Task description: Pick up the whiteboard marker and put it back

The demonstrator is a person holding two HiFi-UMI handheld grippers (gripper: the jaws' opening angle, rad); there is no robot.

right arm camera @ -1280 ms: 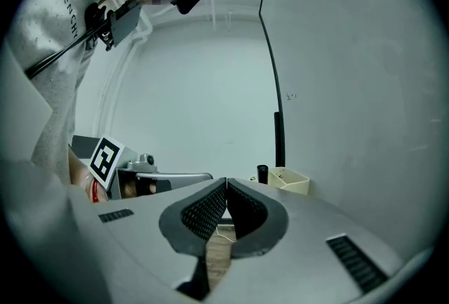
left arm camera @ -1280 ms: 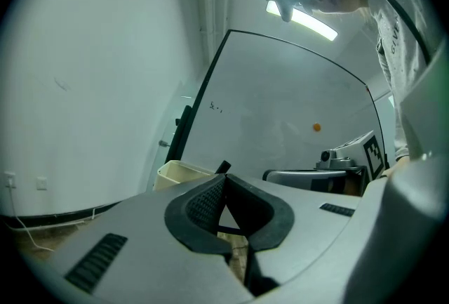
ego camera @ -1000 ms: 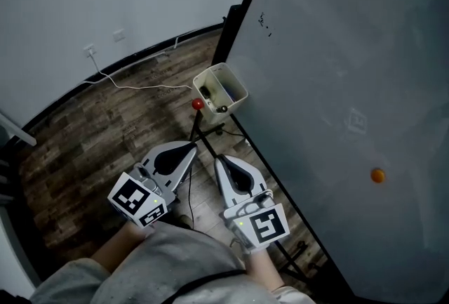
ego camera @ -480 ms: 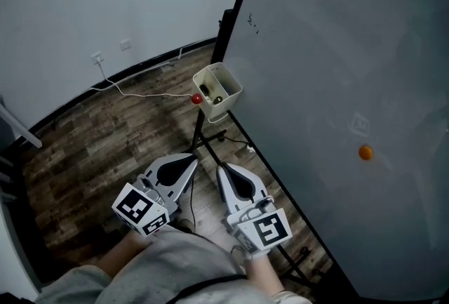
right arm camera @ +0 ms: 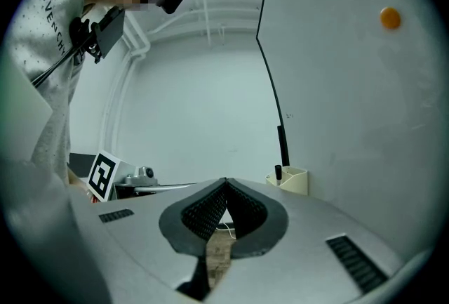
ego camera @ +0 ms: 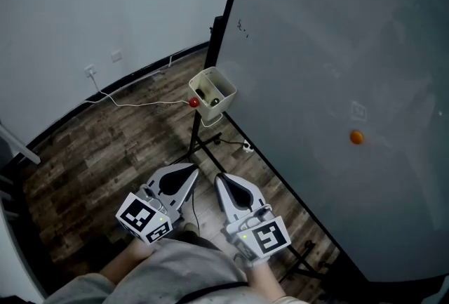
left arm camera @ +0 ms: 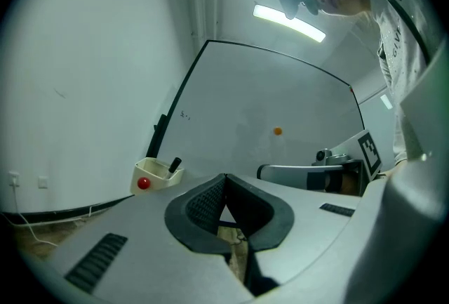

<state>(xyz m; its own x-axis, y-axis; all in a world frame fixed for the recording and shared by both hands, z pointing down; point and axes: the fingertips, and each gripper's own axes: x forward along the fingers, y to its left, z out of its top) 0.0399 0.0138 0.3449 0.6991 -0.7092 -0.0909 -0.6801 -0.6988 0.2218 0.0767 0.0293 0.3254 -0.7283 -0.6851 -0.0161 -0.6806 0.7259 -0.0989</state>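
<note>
A cream holder box (ego camera: pixel 214 93) hangs at the left edge of the whiteboard (ego camera: pixel 337 85). A black whiteboard marker (left arm camera: pixel 173 164) stands in it, also seen as the marker (right arm camera: pixel 278 172) in the right gripper view. My left gripper (ego camera: pixel 191 170) is shut and empty, low over the wooden floor and well short of the box. Beside it my right gripper (ego camera: pixel 221 180) is shut with nothing between its jaws. Both point toward the box.
A red round knob (ego camera: pixel 193 103) sits on the box's side. An orange magnet (ego camera: pixel 356 137) sticks to the board. The board's black stand legs (ego camera: pixel 203 144) and a white cable (ego camera: pixel 133 101) cross the wood floor (ego camera: pixel 84 155). A grey wall (ego camera: pixel 105 8) lies behind.
The head view has shifted: the box, board and magnet slid up and left in the frame. Both grippers stay shut side by side, slightly lower in view.
</note>
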